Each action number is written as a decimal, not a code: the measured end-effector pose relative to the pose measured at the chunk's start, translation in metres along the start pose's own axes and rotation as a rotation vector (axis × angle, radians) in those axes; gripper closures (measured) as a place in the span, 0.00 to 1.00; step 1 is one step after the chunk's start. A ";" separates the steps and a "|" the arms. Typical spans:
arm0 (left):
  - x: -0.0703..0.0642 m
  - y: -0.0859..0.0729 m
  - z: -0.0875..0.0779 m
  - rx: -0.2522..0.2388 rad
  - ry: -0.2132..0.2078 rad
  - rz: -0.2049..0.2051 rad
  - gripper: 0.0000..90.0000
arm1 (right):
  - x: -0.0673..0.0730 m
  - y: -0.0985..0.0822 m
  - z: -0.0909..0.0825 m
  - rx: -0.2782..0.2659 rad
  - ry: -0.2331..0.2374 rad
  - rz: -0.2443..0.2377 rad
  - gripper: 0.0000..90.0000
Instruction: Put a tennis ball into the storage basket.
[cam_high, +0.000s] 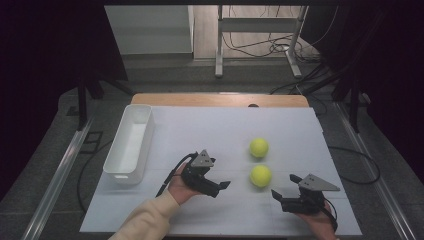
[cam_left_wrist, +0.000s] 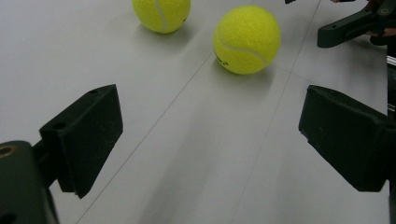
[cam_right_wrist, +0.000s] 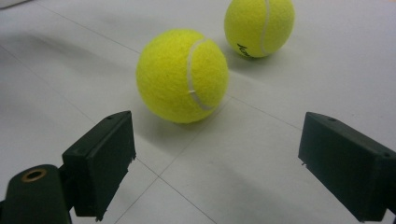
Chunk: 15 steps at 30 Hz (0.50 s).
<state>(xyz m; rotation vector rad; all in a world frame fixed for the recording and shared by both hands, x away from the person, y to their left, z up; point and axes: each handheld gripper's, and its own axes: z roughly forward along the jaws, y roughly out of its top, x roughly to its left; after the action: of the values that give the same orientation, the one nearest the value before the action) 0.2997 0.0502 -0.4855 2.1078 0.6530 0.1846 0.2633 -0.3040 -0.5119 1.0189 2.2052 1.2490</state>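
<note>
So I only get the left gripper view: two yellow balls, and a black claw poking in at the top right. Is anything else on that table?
Observer: Yes. A white bin stands by the left edge of the table, and it looks empty from the high view.
Operator: And whose claw is that?
Observer: It's the right gripper, held in the person's other hand, jaws open toward the near ball.
Operator: What's beyond the table?
Observer: A metal stand on the floor, with cables lying around its feet.
</note>
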 end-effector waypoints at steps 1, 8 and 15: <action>0.000 0.000 0.001 0.001 0.000 0.002 0.08 | 0.000 0.000 0.000 0.000 0.000 0.000 0.13; -0.001 0.004 0.006 0.004 -0.011 0.003 0.08 | 0.000 0.000 0.000 -0.001 0.000 0.000 0.13; -0.002 0.009 0.013 0.013 -0.022 0.009 0.08 | 0.000 0.000 -0.001 -0.005 0.001 0.000 0.12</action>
<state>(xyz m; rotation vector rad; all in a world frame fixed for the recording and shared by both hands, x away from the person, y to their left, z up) 0.3059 0.0355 -0.4857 2.1223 0.6334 0.1622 0.2632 -0.3043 -0.5114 1.0163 2.2022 1.2540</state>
